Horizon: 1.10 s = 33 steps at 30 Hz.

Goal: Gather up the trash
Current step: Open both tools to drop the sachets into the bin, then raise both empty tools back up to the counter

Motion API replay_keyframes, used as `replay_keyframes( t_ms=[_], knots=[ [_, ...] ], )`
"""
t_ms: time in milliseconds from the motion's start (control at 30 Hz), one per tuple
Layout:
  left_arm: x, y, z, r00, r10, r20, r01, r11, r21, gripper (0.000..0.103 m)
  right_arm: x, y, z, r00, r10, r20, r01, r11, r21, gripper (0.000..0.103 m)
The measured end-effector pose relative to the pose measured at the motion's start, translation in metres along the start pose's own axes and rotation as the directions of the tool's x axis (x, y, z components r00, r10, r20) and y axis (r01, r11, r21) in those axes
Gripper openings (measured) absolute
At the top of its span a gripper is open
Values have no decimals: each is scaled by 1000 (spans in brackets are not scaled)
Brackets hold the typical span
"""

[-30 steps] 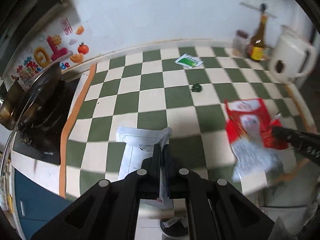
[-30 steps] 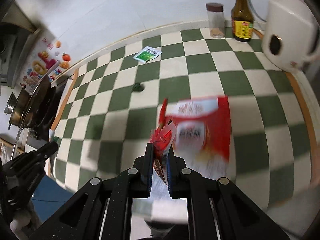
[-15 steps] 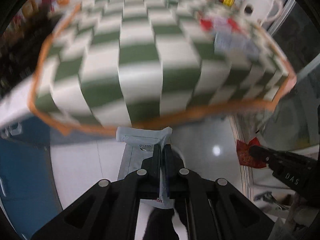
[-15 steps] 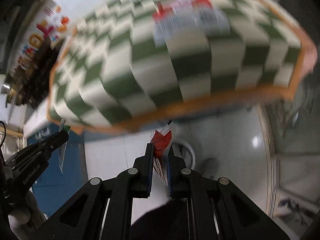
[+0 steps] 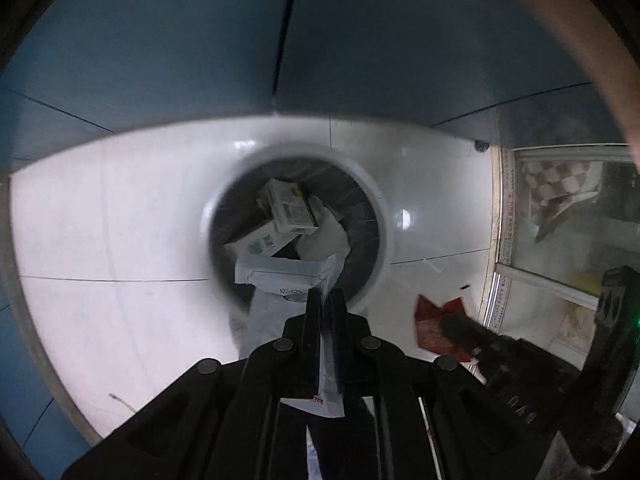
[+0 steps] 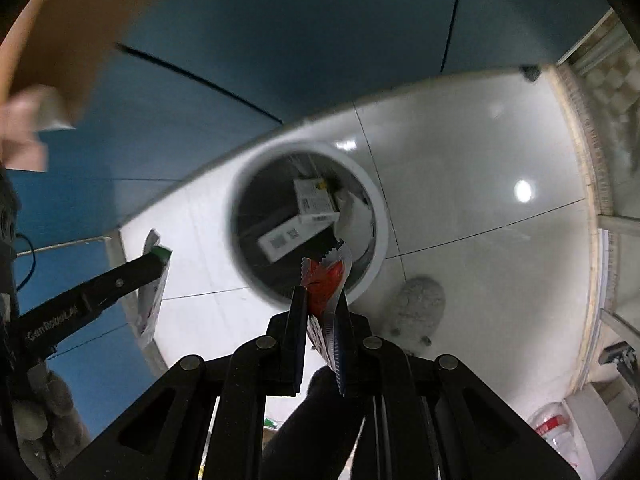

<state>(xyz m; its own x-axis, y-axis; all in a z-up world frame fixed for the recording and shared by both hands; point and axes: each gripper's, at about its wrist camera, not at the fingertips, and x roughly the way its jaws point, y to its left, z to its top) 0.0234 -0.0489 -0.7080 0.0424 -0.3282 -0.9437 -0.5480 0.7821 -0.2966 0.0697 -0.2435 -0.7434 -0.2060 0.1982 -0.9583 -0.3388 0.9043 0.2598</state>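
Item 1. My left tool [image 5: 326,300]: points steeply down over the open bin; its jaws are opening at this moment, with a white packet [image 5: 288,276] between them, its upper flap spread over the near part of the bin mouth and its lower end trailing back between the fingers. In the right wrist view this tool enters from the left edge [image 6: 158,258] with the packet hanging beside it, over the floor and left of the bin.

Item 2. My right tool [image 6: 322,300]: narrow, clamped on a red wrapper [image 6: 324,284] with a zigzag torn edge; the wrapper's top stands over the near rim of the bin. In the left wrist view the same tool shows at lower right [image 5: 448,324], blurred, with the red wrapper [image 5: 434,320] over the floor, right of the bin.

Item 3. Bin [image 5: 384,216]: round, pale rim, dark inside, standing on the floor near the blue cabinet.

Item 4. Bin contents: two white cartons [image 5: 290,210], one leaning on the other, and a crumpled white paper [image 5: 324,236] beside them.

Item 5. Floor [image 5: 120,220]: glossy pale tiles with a lamp reflection.

Item 6. Blue cabinet [image 5: 360,40]: panel fronts behind the bin, with dark seams.

Item 7. Grey fluffy slipper [image 6: 418,306]: on the floor just right of the bin.
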Motion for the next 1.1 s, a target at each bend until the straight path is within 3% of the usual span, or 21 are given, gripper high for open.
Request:
replay_keyframes(
  t_ms=[167, 233, 267, 333, 367, 400, 500, 533, 667, 867, 1100],
  knots=[
    [59, 6, 16, 998, 23, -62, -22, 1000, 19, 7, 78, -13, 16, 999, 23, -40, -23, 1000, 3, 13],
    [67, 11, 18, 997, 67, -39, -66, 998, 20, 10, 96, -14, 22, 998, 18, -53, -18, 1000, 0, 13],
    [65, 18, 17, 996, 84, -22, -83, 996, 22, 21, 103, -14, 24, 998, 5, -57, -6, 1000, -11, 14],
    [59, 24, 17, 992, 122, 22, -122, 992, 22, 56, 110, -12, 28, 997, -34, -63, 33, 999, -22, 26],
    [54, 28, 16, 988, 144, 48, -145, 989, 16, 84, 111, -13, 29, 997, -48, -61, 47, 999, -25, 42],
    [48, 31, 15, 983, 166, 74, -168, 986, 9, 98, 110, -12, 31, 996, -60, -58, 59, 998, -26, 63],
    [35, 38, 9, 970, 221, 100, -222, 975, 0, 103, 101, -9, 28, 991, -123, -42, 121, 992, -41, 99],
    [31, 40, 6, 963, 245, 110, -247, 969, 0, 103, 97, -8, 27, 989, -144, -35, 142, 989, -43, 103],
    [-2, 42, -13, 937, 317, 150, -319, 948, -8, 103, 65, 3, 15, 975, -221, 1, 221, 974, -49, 103],
    [-67, 28, -46, 932, 325, 159, -327, 945, -16, 103, 2, 21, 2, 968, -248, 42, 251, 965, -78, 103],
    [-164, -1, -89, 934, 310, 176, -312, 950, -13, 103, -131, 54, -32, 960, -253, 120, 266, 957, -112, 103]
  ],
)
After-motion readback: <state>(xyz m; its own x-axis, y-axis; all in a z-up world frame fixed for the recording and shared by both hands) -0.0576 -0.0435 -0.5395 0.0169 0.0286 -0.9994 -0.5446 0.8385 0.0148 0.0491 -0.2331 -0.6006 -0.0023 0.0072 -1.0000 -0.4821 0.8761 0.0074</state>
